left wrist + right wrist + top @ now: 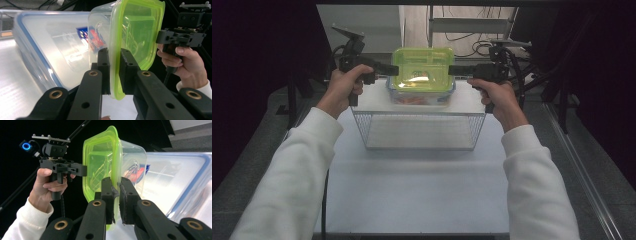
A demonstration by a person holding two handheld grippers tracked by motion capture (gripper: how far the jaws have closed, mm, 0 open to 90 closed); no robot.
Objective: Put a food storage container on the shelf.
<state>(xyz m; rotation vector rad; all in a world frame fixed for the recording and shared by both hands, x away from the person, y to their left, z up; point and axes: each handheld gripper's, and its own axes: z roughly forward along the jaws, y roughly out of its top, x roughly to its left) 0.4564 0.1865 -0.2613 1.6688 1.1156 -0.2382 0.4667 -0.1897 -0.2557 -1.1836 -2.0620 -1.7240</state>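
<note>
On green lid (422, 68): both grippers clamped

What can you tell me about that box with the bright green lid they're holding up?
The green-lidded box is a clear plastic tub with a translucent lime lid, closed. The left gripper and right gripper each pinch the lid's rim at opposite ends. It sits above a larger blue-trimmed container, behind a wire basket.

We note a clear container with a green lid (422, 67), level, pinched at the lid's opposite rims and held above a larger blue-rimmed clear box (447, 96) standing behind a wire basket (419, 131).
</note>
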